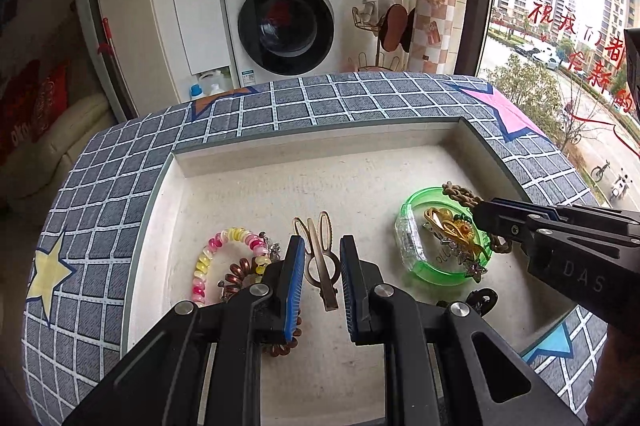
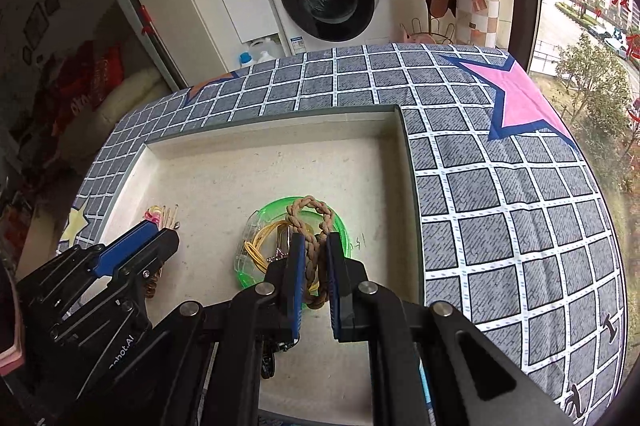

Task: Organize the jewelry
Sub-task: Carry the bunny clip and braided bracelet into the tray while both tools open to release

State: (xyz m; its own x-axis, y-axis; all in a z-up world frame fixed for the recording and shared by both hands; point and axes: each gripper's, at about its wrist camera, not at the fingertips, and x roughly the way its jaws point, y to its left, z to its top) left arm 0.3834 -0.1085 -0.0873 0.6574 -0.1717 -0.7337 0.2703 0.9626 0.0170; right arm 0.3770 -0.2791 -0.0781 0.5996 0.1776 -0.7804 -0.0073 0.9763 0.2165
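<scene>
A beige tray point(image 1: 248, 186) lies on a checked cloth. In the left wrist view my left gripper point(image 1: 320, 254) is open, its pads on either side of a bronze hair clip point(image 1: 320, 258) lying on the tray. A pastel bead bracelet point(image 1: 224, 254) and a brown coil hair tie point(image 1: 240, 276) lie to its left. My right gripper point(image 2: 314, 250) is shut on a tan braided hair loop point(image 2: 310, 222), held over a green round dish point(image 2: 344, 226) that holds a gold hair clip point(image 1: 448, 226) and a clear bangle point(image 1: 408, 242).
A black clip point(image 1: 476, 298) lies near the tray's front right. The checked cloth point(image 2: 500, 206) with star patches surrounds the tray. A washing machine point(image 1: 284, 22) stands behind, and a window point(image 1: 560, 26) is to the right.
</scene>
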